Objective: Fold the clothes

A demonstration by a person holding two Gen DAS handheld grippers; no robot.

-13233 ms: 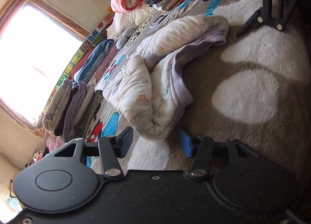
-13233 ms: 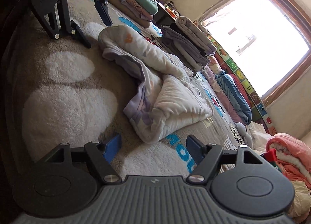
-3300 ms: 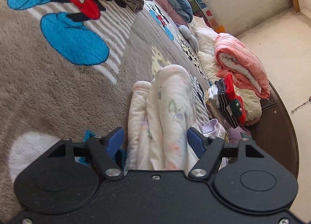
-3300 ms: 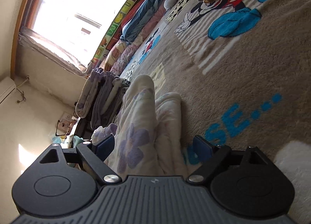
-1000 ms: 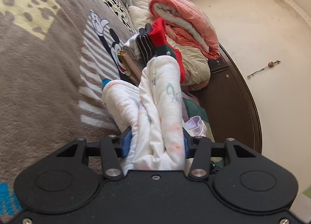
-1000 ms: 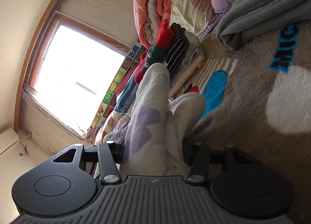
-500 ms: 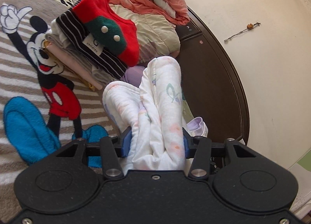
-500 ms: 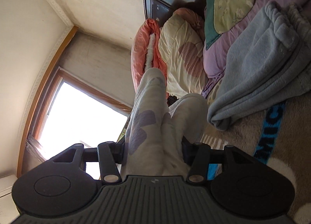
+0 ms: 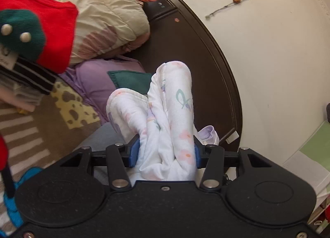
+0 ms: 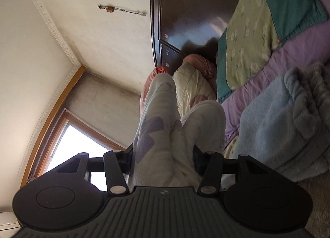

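My left gripper (image 9: 165,152) is shut on the folded white floral garment (image 9: 171,101), which bulges up between the blue pads. My right gripper (image 10: 163,155) is shut on the other end of the same garment (image 10: 158,126). The bundle is held up in the air near the bed's dark headboard (image 9: 198,56). It hides the fingertips of both grippers.
A stack of folded clothes topped by a red and green knit piece (image 9: 37,31) lies at the left. Cream and pink quilts (image 9: 103,21) and a purple pillow (image 9: 92,81) lie against the headboard. A light blue fleece blanket (image 10: 284,118) and a green-yellow pillow (image 10: 257,27) lie at the right.
Both grippers have carried the garment further toward the headboard. The Mickey Mouse rug has dropped out of the left view and the pillows have come closer.
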